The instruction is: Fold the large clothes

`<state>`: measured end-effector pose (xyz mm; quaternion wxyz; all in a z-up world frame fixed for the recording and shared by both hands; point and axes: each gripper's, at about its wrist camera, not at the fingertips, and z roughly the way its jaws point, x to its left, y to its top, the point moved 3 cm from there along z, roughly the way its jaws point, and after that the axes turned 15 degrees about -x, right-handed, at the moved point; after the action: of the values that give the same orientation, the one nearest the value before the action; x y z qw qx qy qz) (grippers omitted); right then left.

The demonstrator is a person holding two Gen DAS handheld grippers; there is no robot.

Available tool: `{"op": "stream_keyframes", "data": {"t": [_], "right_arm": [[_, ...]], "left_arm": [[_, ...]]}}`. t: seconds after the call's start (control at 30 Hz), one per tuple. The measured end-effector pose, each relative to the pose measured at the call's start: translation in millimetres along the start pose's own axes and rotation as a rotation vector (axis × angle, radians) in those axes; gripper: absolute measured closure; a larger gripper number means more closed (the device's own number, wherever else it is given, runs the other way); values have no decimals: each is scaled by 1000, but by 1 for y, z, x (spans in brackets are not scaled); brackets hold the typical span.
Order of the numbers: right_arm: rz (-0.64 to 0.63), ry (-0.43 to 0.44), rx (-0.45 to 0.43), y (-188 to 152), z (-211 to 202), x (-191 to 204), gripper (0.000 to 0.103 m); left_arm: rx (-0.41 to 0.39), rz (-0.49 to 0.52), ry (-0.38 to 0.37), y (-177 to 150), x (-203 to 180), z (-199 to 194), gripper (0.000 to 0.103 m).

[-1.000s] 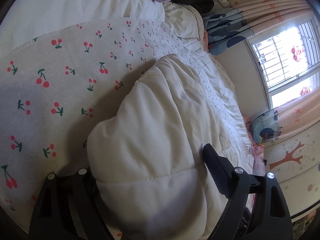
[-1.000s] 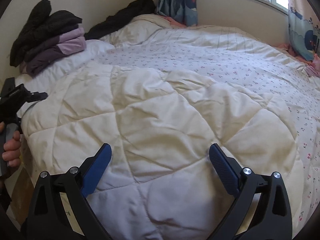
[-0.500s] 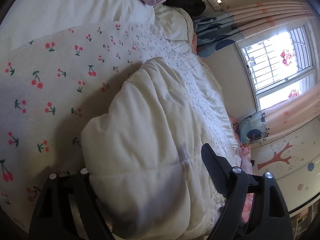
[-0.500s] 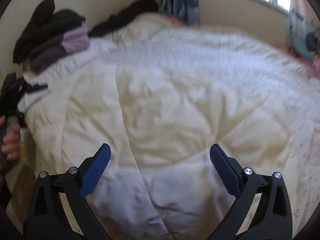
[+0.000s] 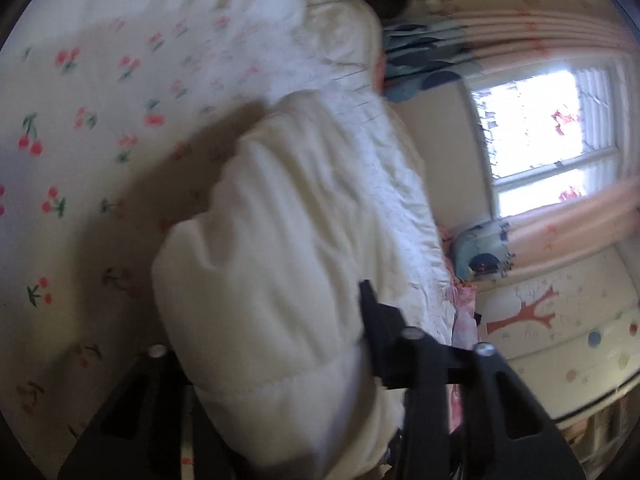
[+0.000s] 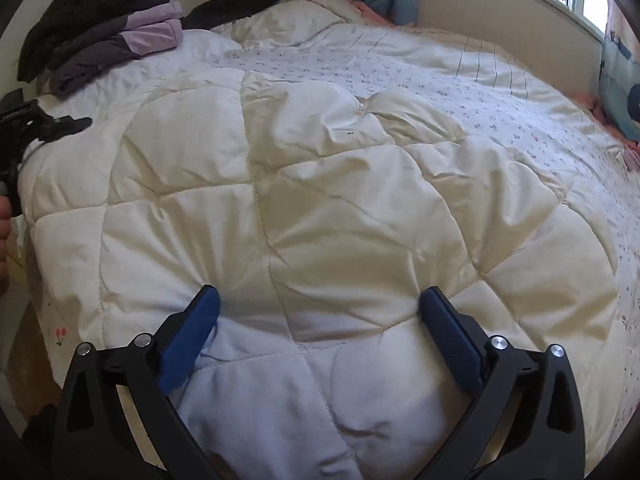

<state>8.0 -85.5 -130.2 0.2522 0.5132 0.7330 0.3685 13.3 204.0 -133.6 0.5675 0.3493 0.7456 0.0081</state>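
Observation:
A cream quilted padded garment (image 6: 320, 208) lies spread over the bed. My right gripper (image 6: 320, 312) is open, its blue fingers (image 6: 192, 332) wide apart with the near edge of the garment bulging between them. In the left wrist view the same garment (image 5: 280, 260) fills the space between my left gripper's (image 5: 272, 328) black fingers (image 5: 384, 320); the left finger is hidden behind the cloth, and the view is blurred. The left gripper also shows at the far left of the right wrist view (image 6: 36, 128), at the garment's left edge.
The cherry-print sheet (image 5: 80, 140) covers the bed to the left. A pile of purple and black clothes (image 6: 108, 40) sits at the bed's far left corner. A window (image 5: 540, 120) with pink curtains and a blue cushion (image 6: 620, 92) lie on the far side.
My left gripper has lifted and swung with the garment's end, blurring its view. My right gripper has moved in closer over the garment's near edge.

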Motion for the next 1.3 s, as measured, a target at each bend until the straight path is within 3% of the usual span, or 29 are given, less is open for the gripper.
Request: {"op": "stream_keyframes", "data": {"t": [0.2,0.37,0.5,0.67,0.8,0.93,1.1,1.2,1.3], "right_arm": [[-11,-4,-22,-7,-3,2,6],[-30,-6,-37,-15,-2,5,6],[-69,7,-43,-16,-12,5,6],[-114,2,-98,-32,-63,0,6],[-145,57,-97,-52,-78,-8,6],[-135,99,-154,-64,-117,-24,6],[94,116,-231,-97,-171,-91,6],[284,129,-285,-114,-197,-134,6],[434,119,-334,-117,-210,-167,6]], "left_arm": [[-13,225,-207,-15,-106,-26,75],[86,297,-350,-45,-186,-14,76],[177,330,-389,-78,-226,11,76],[286,435,-449,-124,-269,27,76],[414,534,-480,-181,-301,52,76],[540,580,-484,-235,-306,79,76],[719,627,-459,-307,-278,118,76],[740,660,-427,-333,-256,125,76],[730,713,-412,-336,-254,115,76]]}}
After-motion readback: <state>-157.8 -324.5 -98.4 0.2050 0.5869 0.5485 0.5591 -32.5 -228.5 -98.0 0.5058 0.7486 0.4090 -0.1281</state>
